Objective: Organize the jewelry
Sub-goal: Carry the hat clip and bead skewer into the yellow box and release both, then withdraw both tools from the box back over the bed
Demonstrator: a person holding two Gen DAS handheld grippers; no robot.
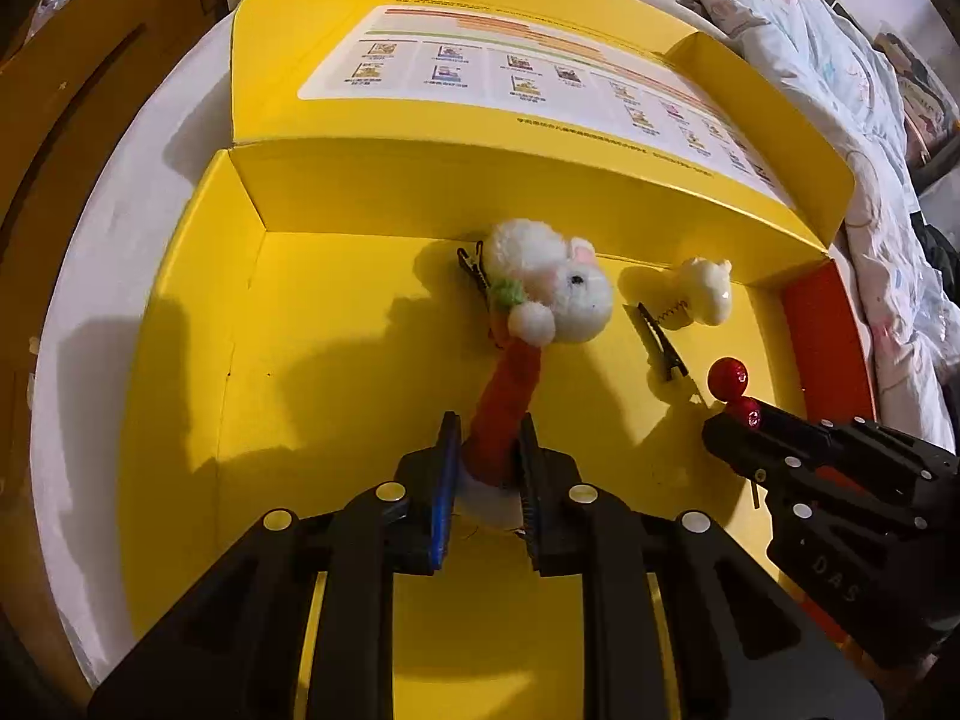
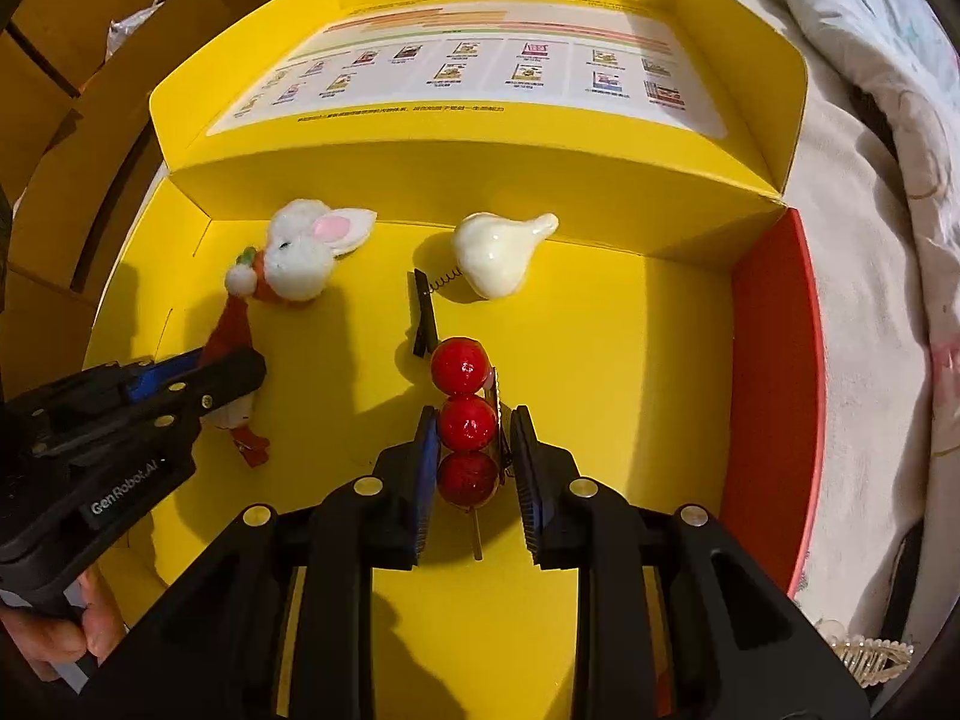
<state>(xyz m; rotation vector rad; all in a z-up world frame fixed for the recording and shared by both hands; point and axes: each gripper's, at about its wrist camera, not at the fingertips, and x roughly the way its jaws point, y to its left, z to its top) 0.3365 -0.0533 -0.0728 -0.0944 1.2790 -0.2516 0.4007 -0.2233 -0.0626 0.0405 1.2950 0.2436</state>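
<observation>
An open yellow box (image 1: 198, 312) holds hair clips. A white plush bunny clip (image 1: 558, 294) (image 2: 300, 258) lies by its back wall. To the right of it lies a white garlic-shaped clip (image 1: 708, 294) (image 2: 492, 258) on a spring and a black clasp. My left gripper (image 1: 489, 459) (image 2: 228, 372) points down into the box, shut on an orange and white plush clip (image 1: 504, 414) whose far end touches the bunny. My right gripper (image 2: 471, 462) (image 1: 729, 420) is shut on a clip of three red balls (image 2: 461, 366) (image 1: 727, 375), just above the box floor.
The box's lid (image 2: 480, 66), with a printed sheet on it, lies open behind. The right wall (image 2: 774, 396) is orange-red. The box sits on a white round table (image 1: 78, 312). Bedding (image 2: 870, 240) is to the right, with a gold hair claw (image 2: 870, 654) on it. A hand (image 2: 72, 630) holds the left gripper.
</observation>
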